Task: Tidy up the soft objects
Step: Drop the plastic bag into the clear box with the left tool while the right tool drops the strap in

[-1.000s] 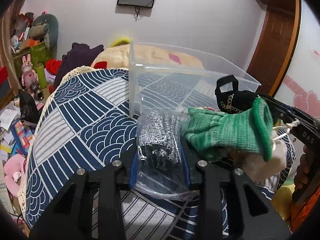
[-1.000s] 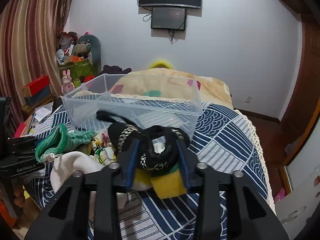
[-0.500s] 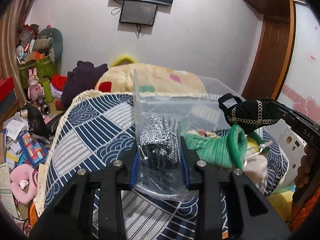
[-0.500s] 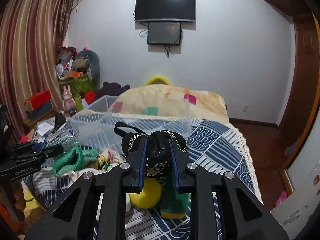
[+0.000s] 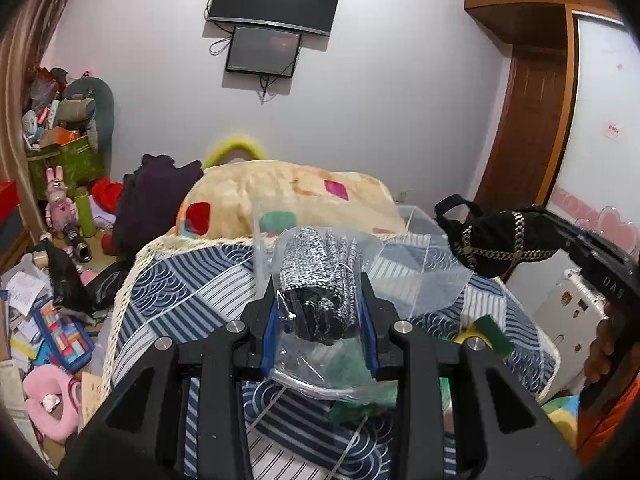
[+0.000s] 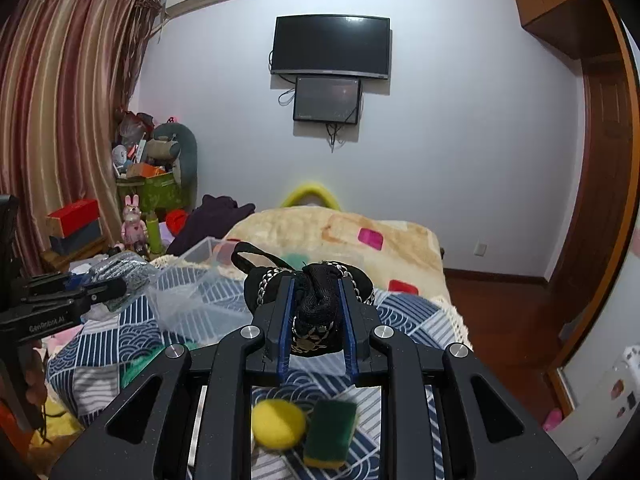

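Observation:
A clear bag of grey speckled gloves (image 5: 312, 256) is clamped in my left gripper (image 5: 319, 300), lifted over the blue patterned bed cover (image 5: 180, 292). My right gripper (image 6: 316, 284) is shut on a black pouch with a gold chain (image 6: 260, 284), which also shows at the right of the left wrist view, black pouch (image 5: 492, 240). A clear plastic bin (image 6: 192, 300) stands on the bed ahead of both grippers. Below the right gripper lie a yellow sponge ball (image 6: 278, 422) and a green scouring sponge (image 6: 330, 430). A green knit piece (image 5: 348, 364) shows under the bag.
A beige blanket (image 5: 288, 196) is heaped beyond the bin. Toys, boxes and papers litter the floor (image 5: 40, 320) left of the bed. A wooden door (image 6: 600, 200) and a white case (image 5: 568, 320) are on the right. Screens (image 6: 330, 46) hang on the far wall.
Both grippers have risen off the bed with their loads and tilted upward. The right jaws squeezed tighter on the pouch. The green knit piece and sponges stayed below.

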Demonstrator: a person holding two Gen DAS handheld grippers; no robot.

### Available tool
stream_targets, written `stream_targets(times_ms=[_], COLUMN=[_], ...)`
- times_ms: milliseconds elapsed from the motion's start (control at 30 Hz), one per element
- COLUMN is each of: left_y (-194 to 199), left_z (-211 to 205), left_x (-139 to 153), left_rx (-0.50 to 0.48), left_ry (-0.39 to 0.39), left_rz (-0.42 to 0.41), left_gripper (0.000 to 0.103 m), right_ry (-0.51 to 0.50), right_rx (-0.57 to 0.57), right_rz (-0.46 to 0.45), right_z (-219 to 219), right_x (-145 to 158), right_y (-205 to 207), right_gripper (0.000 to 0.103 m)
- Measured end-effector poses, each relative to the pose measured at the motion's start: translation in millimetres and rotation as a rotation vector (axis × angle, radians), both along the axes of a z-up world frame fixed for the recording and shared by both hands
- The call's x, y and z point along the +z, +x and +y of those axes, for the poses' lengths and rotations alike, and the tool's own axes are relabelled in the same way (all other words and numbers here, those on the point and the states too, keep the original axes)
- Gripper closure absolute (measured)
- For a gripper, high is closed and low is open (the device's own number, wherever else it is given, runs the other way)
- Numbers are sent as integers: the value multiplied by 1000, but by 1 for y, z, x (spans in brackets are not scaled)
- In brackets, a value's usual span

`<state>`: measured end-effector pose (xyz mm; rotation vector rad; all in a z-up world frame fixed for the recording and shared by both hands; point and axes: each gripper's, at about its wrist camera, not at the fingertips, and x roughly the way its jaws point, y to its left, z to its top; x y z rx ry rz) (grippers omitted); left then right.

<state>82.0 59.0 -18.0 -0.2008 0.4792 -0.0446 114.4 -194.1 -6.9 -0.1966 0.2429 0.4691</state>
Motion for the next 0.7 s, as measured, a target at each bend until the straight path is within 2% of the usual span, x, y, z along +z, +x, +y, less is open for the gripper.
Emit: stream_targets(times_ms=[133,400,700], left_y=[11,43,88], left_z=[-6,-9,-14], left_x=[9,19,4], left_rx=[13,14,17], left_ry=[47,66,97], left_rz=[-5,16,114], left_gripper=[69,69,69], right_ry=[-3,3,-35], right_rx=[-4,0,6], right_rz=[-13,-13,27], right_z=[5,20,35], right_x=[3,9,0], right_y=[8,29,56], right_gripper=[84,84,84])
